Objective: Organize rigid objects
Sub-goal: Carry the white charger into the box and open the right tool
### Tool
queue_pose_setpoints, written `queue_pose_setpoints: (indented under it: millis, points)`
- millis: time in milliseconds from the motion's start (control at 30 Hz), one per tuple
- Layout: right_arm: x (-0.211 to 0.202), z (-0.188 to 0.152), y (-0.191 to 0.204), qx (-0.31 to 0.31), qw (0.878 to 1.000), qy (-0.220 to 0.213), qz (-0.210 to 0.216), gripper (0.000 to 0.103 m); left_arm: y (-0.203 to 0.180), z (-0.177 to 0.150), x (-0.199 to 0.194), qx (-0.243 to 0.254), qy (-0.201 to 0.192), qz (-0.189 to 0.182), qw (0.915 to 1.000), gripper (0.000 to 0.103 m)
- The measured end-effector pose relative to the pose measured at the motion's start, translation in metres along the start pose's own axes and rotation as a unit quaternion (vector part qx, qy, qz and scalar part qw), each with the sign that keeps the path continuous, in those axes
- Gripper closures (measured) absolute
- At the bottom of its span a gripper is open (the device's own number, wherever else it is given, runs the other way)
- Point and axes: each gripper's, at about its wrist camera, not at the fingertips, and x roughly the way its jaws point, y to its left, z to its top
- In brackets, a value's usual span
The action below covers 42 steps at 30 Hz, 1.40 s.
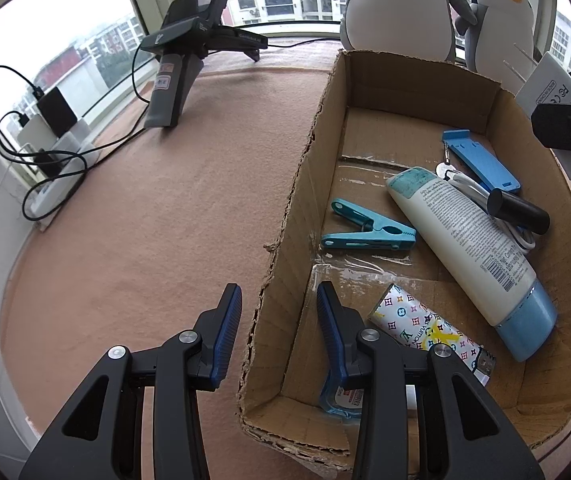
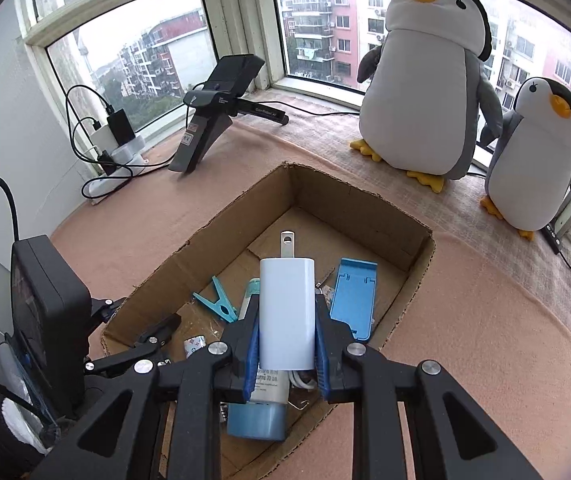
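**Now: charger clamped over the box, L gripper empty**

R gripper (image 2: 287, 344) grips a white charger (image 2: 286, 312) btwn its blue pads (image 2: 252, 344), prongs pointing fwd/up, held above the cardboard box (image 2: 419, 258). Right wrist view shows the box's contents under and around it: white tube w/ blue cap (image 2: 259, 420) directly below the charger, teal clothes peg (image 2: 217, 302) to the left, blue phone stand (image 2: 353, 300) to the right, touching nothing of the gripper.

L gripper (image 1: 279, 332) is spread wide, holding nothing; it straddles the box's torn left wall (image 1: 285, 216), one finger outside over the pink cloth (image 1: 145, 220), the other inside the box. Just beside the inner finger lies a patterned lighter (image 1: 425, 326); farther in, the peg (image 1: 365, 228), the tube (image 1: 465, 240), a black cylinder (image 1: 519, 210) atop white cable (image 1: 521, 236), and the stand (image 1: 481, 160).

Beyond the box: 2 plush penguins (image 2: 425, 92) at the window, a spare gripper device (image 2: 213, 112) resting on the cloth, power strip w/ plugs (image 2: 115, 148) at far left.
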Motion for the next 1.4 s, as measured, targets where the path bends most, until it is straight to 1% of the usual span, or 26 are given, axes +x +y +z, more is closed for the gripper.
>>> queue_pose_setpoints:
  millis: [133,433,633,700,933,1100,1167,1233,1400]
  points:
    - [0.008,0.002,0.005,0.000,1.000,0.010,0.003,0.083,0.002,0.000,0.000,-0.003,0.000,-0.003,1.0000,0.066]
    - [0.014,0.004,0.003,0.005,1.000,0.018,-0.001,0.082,0.002,0.000,0.000,-0.004,0.000,-0.004,1.0000,0.066]
    - [0.012,0.006,0.001,0.008,1.000,0.014,-0.008,0.076,0.002,0.000,0.000,-0.004,-0.001,-0.004,1.0000,0.066]
    - [0.011,0.006,0.001,0.009,1.000,0.014,-0.009,0.071,0.002,0.000,0.000,-0.005,0.000,-0.004,1.0000,0.066]
    - [0.010,0.003,0.001,0.009,1.000,0.018,-0.012,0.069,0.002,0.000,0.001,-0.005,0.000,-0.004,1.0000,0.066]
    - [0.008,0.003,0.002,0.009,1.000,0.018,-0.013,0.058,0.002,-0.001,0.001,-0.005,0.000,-0.004,1.0000,0.066]
    - [0.007,0.002,0.004,0.008,1.000,0.016,-0.017,0.050,0.002,-0.001,0.002,-0.006,0.001,-0.005,1.0000,0.066]
    - [0.006,0.001,0.004,0.007,1.000,0.015,-0.018,0.045,0.003,-0.001,0.002,-0.007,0.001,-0.004,1.0000,0.065]
    - [0.006,-0.004,0.004,0.008,0.999,0.020,-0.026,0.044,0.006,0.000,0.002,-0.009,0.003,-0.008,0.9999,0.064]
